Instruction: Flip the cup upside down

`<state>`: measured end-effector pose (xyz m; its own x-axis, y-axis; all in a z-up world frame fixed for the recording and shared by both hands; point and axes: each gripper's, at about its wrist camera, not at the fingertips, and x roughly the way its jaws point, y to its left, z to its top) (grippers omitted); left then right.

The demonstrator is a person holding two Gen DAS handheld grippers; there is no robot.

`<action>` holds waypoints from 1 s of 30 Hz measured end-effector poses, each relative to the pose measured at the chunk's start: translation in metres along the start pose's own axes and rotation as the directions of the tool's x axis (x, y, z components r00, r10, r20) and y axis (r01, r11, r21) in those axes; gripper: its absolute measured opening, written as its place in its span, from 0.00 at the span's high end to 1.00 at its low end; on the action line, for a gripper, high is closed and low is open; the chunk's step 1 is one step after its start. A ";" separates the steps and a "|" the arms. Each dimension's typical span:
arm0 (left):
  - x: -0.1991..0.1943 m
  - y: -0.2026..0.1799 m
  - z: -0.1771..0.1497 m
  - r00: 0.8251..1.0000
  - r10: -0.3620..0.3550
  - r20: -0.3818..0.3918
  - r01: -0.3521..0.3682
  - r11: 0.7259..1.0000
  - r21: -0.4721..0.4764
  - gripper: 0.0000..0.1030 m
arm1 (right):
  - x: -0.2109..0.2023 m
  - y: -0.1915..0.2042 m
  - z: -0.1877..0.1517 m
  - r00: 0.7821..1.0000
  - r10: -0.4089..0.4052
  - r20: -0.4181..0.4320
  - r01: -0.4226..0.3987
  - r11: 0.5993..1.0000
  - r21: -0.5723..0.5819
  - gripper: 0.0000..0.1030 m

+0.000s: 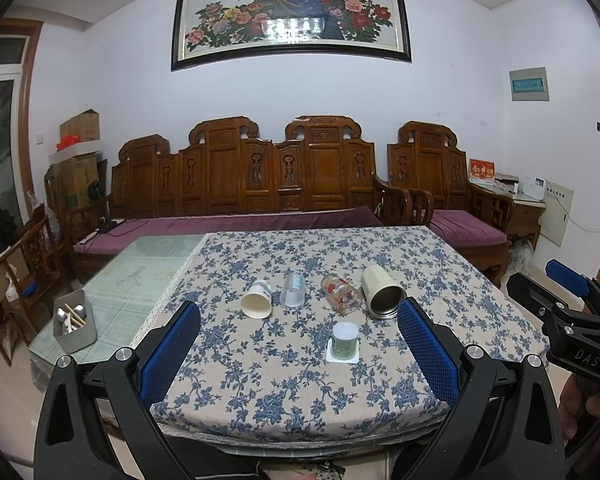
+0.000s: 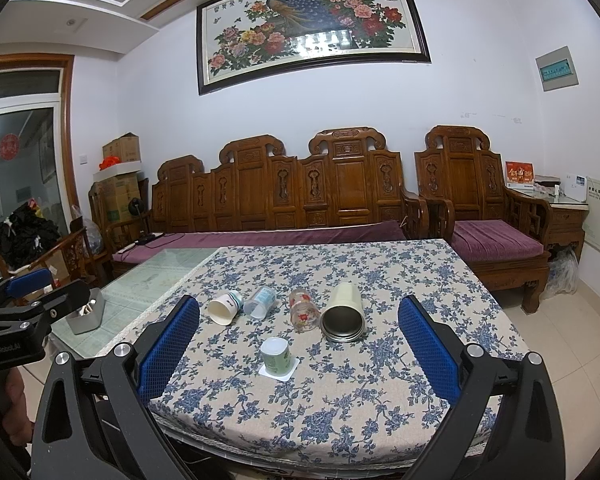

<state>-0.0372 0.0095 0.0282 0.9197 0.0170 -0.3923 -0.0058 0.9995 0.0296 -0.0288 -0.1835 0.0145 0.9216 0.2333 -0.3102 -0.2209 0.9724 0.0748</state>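
- On the flowered tablecloth (image 1: 300,380), four cups lie on their sides in a row: a paper cup (image 1: 257,299), a clear plastic cup (image 1: 293,290), a printed glass (image 1: 340,293) and a cream metal cup (image 1: 381,291).
- Nearer the front edge, a small green cup (image 1: 344,336) stands on a white coaster (image 1: 343,357), apparently already mouth down; it is well apart from the row.
- Left gripper (image 1: 299,356) hangs back over the near edge of the table, fingers spread wide, holding nothing.
- Right gripper (image 2: 299,354) sits likewise, spread and empty, with the metal cup just ahead between its fingers in its own view.
- Judged from this, the step in hand is the approach: one cup looks done, and none of the lying ones is touched yet.
- Next move calls for reaching forward to one lying cup, closing across its round wall, lifting, then turning the wrist until the mouth faces down.
- A round cup may roll away under a one-sided touch.
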 end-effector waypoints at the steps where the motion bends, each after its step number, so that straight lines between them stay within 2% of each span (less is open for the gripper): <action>1: 0.000 0.000 0.000 1.000 0.001 0.000 -0.001 1.000 0.000 0.08 | 0.000 0.000 0.000 1.000 0.001 -0.001 -0.001 1.000 0.001 0.03; 30: -0.002 -0.002 -0.003 1.000 0.012 0.009 -0.012 1.000 0.004 0.08 | 0.000 0.000 0.000 1.000 0.000 0.000 0.000 1.000 0.001 0.03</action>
<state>-0.0406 0.0075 0.0259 0.9230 0.0288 -0.3838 -0.0155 0.9992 0.0379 -0.0293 -0.1840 0.0141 0.9215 0.2337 -0.3101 -0.2210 0.9723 0.0758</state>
